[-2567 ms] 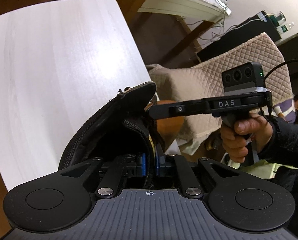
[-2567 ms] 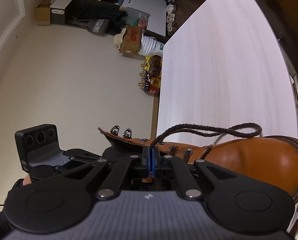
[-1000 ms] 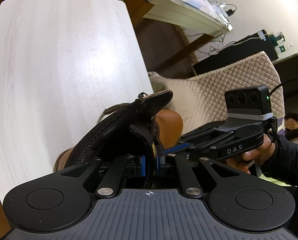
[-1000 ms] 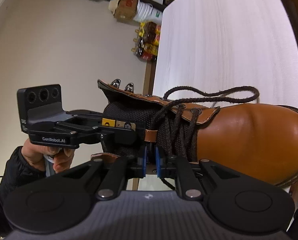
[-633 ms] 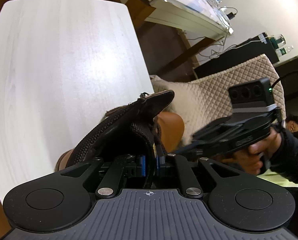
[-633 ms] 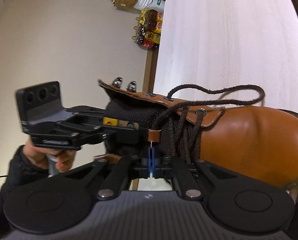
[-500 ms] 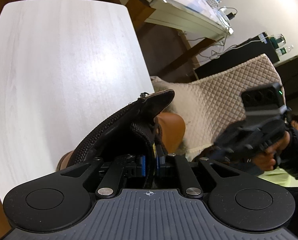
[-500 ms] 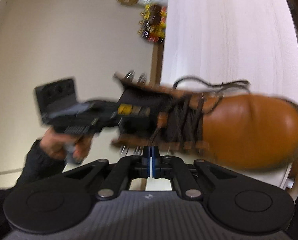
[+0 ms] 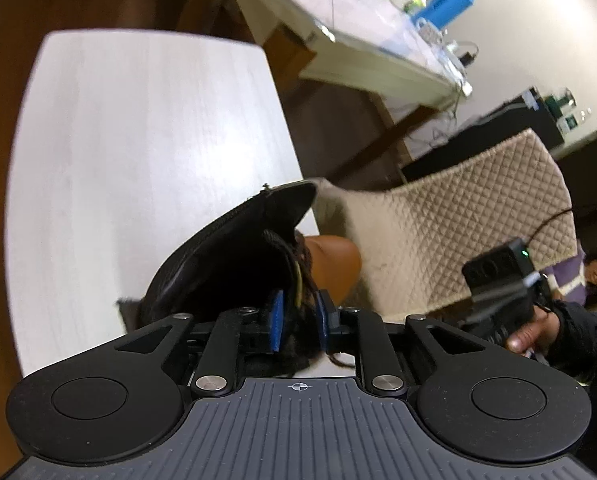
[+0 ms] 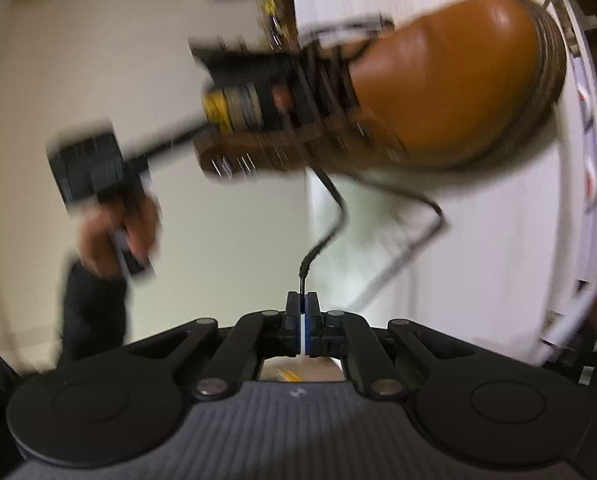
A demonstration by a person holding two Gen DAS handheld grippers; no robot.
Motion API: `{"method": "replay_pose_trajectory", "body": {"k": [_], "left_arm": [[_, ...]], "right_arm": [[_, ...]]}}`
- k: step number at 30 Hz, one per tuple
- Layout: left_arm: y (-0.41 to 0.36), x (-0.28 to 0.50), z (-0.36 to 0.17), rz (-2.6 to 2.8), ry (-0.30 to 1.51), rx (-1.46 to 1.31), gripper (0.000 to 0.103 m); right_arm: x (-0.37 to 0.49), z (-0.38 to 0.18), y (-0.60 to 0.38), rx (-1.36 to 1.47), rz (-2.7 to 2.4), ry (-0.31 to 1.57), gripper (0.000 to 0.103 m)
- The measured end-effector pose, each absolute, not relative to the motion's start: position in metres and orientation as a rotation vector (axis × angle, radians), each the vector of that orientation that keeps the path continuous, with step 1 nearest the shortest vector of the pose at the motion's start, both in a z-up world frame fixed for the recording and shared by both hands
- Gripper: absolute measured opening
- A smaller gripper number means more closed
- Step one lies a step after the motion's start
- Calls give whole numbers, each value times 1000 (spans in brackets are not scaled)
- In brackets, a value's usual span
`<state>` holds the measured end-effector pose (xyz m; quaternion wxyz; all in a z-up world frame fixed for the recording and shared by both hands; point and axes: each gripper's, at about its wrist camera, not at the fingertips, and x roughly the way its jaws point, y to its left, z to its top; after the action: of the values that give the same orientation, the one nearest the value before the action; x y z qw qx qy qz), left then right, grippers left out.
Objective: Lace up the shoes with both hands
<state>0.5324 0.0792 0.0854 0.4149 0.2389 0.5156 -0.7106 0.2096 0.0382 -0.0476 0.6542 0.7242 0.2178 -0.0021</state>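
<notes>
In the left wrist view, the left gripper (image 9: 298, 322) sits nearest, at 6 o'clock. Its blue pads now stand apart on either side of the dark tongue and collar of the boot (image 9: 234, 264); half a second ago they were pressed close on that edge, so the tongs have spread. Whether the pads still touch the fabric cannot be told. Beyond them the boot's tan toe shows at about 1 o'clock from the pads, lying on the white table (image 9: 138, 128), which runs up toward 11 o'clock. The right gripper (image 9: 498, 280), in the person's hand at 3 o'clock, has drawn lower and farther from the boot than before; past it lies a quilted beige cover (image 9: 458, 208), and a desk (image 9: 358, 32) fills the 1 o'clock corner.

In the right wrist view, the right gripper (image 10: 302, 322) is pressed together at 6 o'clock, pinching the tip of the dark shoelace (image 10: 330, 200). The lace rises toward 12 o'clock to the boot's eyelets. The boot (image 10: 438, 80), close in front a moment ago, now lies far off toward 1 o'clock, blurred by motion. The left gripper (image 10: 290, 84) reaches into its collar from 10 o'clock.
</notes>
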Motion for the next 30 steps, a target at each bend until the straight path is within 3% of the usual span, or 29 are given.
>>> {"method": "replay_pose_trajectory", "body": {"k": [5,16,24,30], "left_arm": [[110,520,106,-1778,1305,491,18],[127,485,21,-1638,1610,468,20],[134,472,2,-1669,1712,442,19],[139,460,1,-1701,1656,535,6]], "right_arm": [[218,-43,30,1618,28,492,3],[226,-42,59,1578,122,565,3],[228,-37,62,1531,123,605,3],[232,-37,64,1509,126,648,5]]}}
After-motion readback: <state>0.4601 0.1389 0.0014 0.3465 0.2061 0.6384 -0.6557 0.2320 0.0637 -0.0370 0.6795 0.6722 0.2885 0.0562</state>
